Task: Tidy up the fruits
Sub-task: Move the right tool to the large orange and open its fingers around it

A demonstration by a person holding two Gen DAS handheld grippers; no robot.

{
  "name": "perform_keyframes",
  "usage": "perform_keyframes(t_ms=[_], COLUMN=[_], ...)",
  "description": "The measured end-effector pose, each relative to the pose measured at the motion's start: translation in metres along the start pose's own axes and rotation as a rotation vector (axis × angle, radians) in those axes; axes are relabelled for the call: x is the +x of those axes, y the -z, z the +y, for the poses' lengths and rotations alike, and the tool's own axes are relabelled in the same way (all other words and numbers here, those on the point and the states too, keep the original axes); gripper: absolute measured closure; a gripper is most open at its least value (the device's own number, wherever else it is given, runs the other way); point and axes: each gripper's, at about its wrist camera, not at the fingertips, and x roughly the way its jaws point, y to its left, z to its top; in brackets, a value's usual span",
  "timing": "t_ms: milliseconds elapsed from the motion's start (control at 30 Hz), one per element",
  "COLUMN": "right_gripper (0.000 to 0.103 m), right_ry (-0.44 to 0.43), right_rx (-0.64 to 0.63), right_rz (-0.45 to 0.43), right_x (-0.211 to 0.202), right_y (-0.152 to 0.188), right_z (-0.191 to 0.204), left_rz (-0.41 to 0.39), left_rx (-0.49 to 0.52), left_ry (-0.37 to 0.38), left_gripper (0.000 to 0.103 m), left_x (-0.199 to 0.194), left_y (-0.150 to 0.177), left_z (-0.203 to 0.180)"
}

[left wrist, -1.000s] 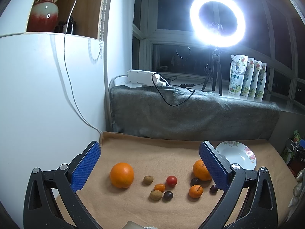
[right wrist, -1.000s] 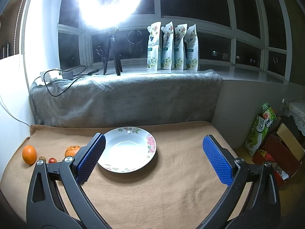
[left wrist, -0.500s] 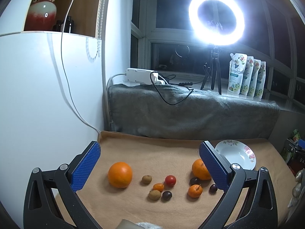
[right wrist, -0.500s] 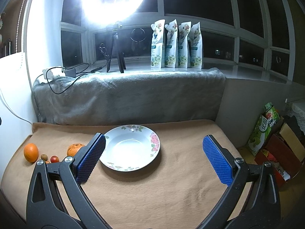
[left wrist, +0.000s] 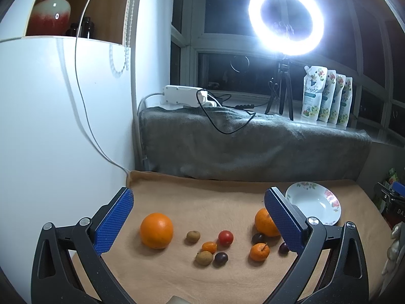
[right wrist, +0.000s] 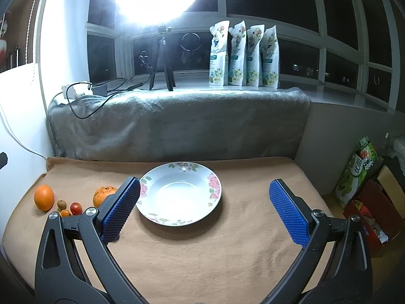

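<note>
I have the tan blanket (right wrist: 227, 253) under both tools, with the white floral plate (right wrist: 178, 192) empty at its middle-right and all the fruit lying loose to the left of it, none yet moved. My left gripper (left wrist: 198, 217) hangs wide open above the fruit, holding nothing; my right gripper (right wrist: 203, 210) is just as wide open and empty, hovering over the blanket with the plate ahead between its fingers. My judgement is that the first pick comes next, and the big orange (left wrist: 156, 230) is the safest start: it sits apart from the cluster, so I can drop the pads on either side without nudging neighbours, close gently, then carry it to the plate. The second orange (left wrist: 264, 221) is half hidden behind my right finger. Counting from the left view: two oranges, two small mandarins (left wrist: 259, 251), one red tomato-like fruit (left wrist: 225, 237), two brown kiwi-like fruits (left wrist: 193, 235), three dark plums (left wrist: 221, 257), one plate.
</note>
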Motion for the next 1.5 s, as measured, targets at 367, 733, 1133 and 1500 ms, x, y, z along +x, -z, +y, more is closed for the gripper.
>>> perform_keyframes(t_ms=[367,733,1133,1500], right_gripper=[0.000,0.010,0.024,0.033], right_ry=[-0.138,-0.439,-0.506,-0.492], right_rx=[-0.034,0.024,-0.090,-0.092], right_rz=[0.079,0.265,0.389,0.447], right_x=[0.029,0.066,0.099,0.136], right_y=[-0.002,0.002,0.034,0.048], right_z=[0.014,0.047,0.103,0.125], left_rz=[0.076,0.243,0.435,0.614], left_rx=[-0.022,-0.102,-0.203,-0.299], left_ry=[0.071,0.287,0.491,0.601], left_gripper=[0.004,0.020,0.027,0.034], left_x=[0.020,0.056,0.119,0.177], left_y=[0.016,0.032,0.033,0.044], left_z=[0.004,0.002,-0.015,-0.030])
